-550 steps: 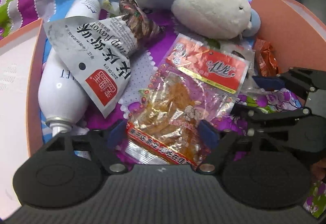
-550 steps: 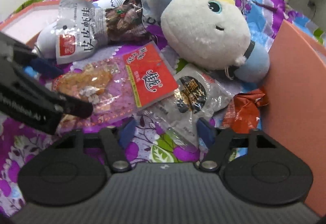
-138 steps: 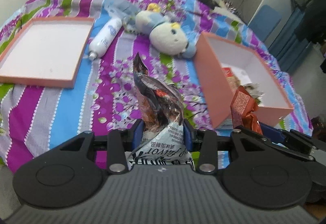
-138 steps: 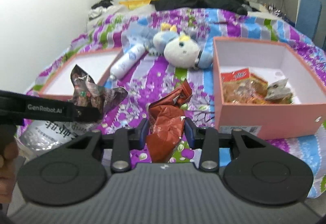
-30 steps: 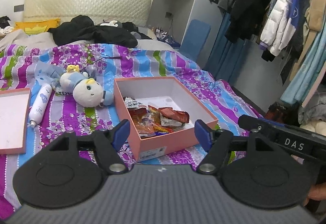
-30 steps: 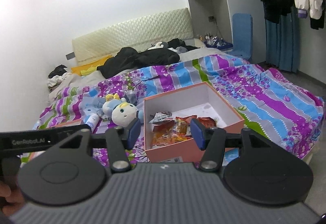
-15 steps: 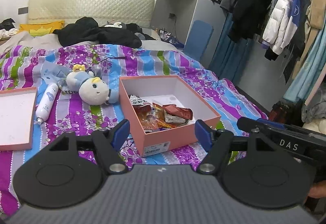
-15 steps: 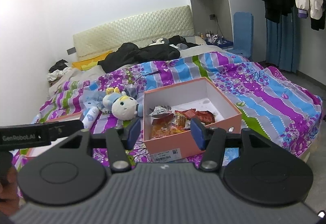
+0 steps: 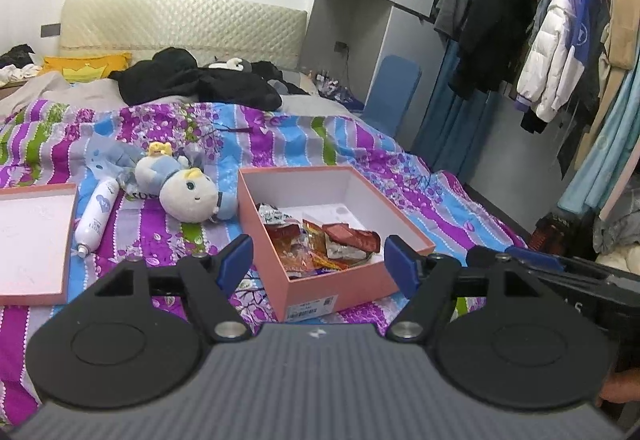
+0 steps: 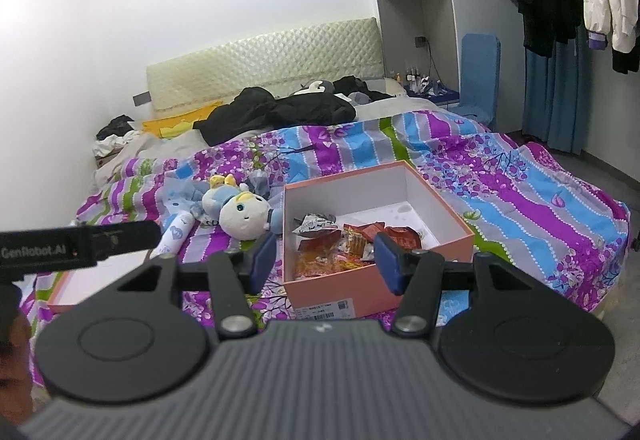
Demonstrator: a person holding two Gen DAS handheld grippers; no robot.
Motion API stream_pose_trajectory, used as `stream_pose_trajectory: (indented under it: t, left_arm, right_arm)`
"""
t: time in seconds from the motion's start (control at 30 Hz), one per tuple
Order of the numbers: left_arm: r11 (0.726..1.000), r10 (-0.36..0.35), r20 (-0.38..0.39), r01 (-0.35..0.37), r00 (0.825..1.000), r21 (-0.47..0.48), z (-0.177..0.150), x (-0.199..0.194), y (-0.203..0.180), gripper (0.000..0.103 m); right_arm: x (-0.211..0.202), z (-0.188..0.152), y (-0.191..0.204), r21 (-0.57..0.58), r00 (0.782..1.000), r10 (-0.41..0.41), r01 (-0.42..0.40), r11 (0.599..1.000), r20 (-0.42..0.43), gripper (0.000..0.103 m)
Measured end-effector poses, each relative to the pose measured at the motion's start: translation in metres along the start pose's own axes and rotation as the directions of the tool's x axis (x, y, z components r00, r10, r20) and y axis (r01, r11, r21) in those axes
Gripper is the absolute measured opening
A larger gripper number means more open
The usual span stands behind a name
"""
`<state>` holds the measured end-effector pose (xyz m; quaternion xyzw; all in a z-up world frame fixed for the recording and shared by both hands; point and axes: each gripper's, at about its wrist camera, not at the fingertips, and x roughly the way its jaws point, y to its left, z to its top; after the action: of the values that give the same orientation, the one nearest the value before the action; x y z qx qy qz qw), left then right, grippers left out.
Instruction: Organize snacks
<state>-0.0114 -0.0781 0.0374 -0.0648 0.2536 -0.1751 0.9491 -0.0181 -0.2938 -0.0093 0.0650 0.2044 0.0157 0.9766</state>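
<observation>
Both tools hang back from the bed with nothing in them; the left gripper [image 9: 318, 258] has its jaws well apart, the right gripper [image 10: 325, 254] likewise; dead ahead at twelve o'clock sits the pink box [image 9: 340, 290], snack packets [image 9: 320, 240] heaped in its near corner, perhaps five; at ten o'clock the plush toy [image 9: 188, 193] lies just beside it; farther left, a white bottle [image 9: 96, 215].
</observation>
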Motion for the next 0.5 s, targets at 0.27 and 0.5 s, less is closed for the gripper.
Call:
stream_pose_trajectory:
  t: [0.27,0.5]
  left_arm:
    - [1.0,0.003,0.019,-0.004,1.0,0.014,0.0017,-0.0062,-0.0026,0.078]
    - [1.0,0.011,0.02,-0.011,1.0,0.017,0.0005,-0.0087,-0.0022,0.079]
  right_arm:
    - [-0.0026,0.0014,0.0012,-0.008,1.0,0.018,-0.018,1.0,0.009,0.057]
    - [-0.0019,-0.0013,0.0015,-0.007,1.0,0.017,-0.017,1.0,0.005,0.057]
